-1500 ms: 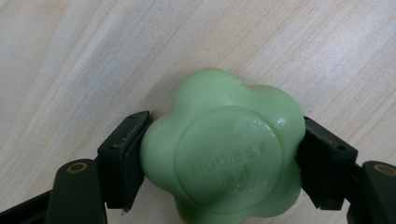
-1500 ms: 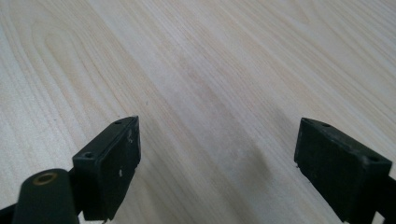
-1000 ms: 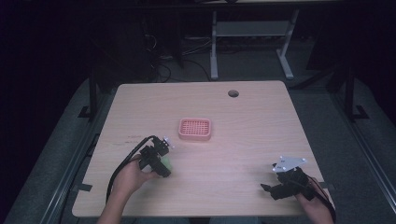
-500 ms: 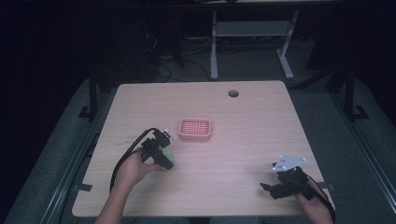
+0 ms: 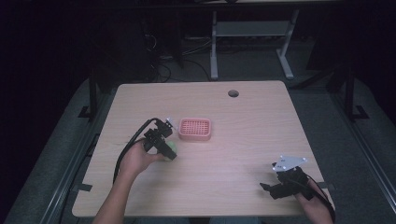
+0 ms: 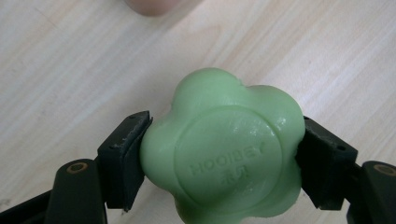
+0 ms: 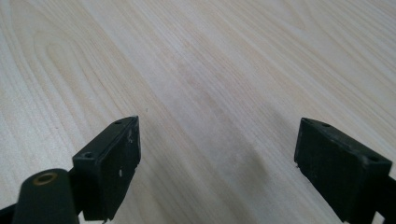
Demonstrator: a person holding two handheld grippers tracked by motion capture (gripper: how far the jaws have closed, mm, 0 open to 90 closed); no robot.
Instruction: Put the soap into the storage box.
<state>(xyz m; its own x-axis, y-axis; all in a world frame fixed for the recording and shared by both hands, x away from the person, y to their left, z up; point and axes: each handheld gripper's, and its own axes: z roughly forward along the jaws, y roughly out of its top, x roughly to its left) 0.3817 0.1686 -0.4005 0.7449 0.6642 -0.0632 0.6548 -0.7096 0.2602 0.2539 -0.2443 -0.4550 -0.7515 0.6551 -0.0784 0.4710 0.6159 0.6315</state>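
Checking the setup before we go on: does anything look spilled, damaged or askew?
Nothing stands out. The green flower-shaped soap bar sits whole in the left gripper, the pink slotted soap dish lies flat on the wooden table.

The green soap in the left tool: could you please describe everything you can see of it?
The green soap is a pale, matte, flower-shaped bar with rounded lobes and a raised round centre embossed with lettering. The left tool is shut on it, one black jaw pressing each side. It sits over the wooden table, just short of the pink soap dish.
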